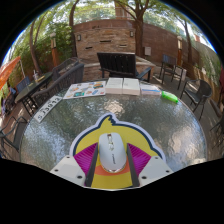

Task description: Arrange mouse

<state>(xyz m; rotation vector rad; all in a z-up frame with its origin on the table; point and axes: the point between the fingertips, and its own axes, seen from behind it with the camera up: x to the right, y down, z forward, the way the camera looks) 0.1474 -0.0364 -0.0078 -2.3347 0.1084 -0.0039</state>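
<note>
A white computer mouse (pixel 111 152) with a grey scroll wheel sits between my gripper's (pixel 112 160) two fingers, its front pointing away from me. Both magenta pads press on its sides, so the gripper is shut on it. Under and ahead of the mouse lies a yellow and orange mouse mat (pixel 108 126) with a white border, on a round glass table (pixel 60 130). I cannot tell whether the mouse rests on the mat or is held just above it.
At the table's far side lie flat white books or boxes (pixel 123 86), a colourful booklet (pixel 85 90) and a green object (pixel 170 97). A pale strip (pixel 47 108) lies at the left. Dark chairs (pixel 196 95) stand around the table, with a brick wall beyond.
</note>
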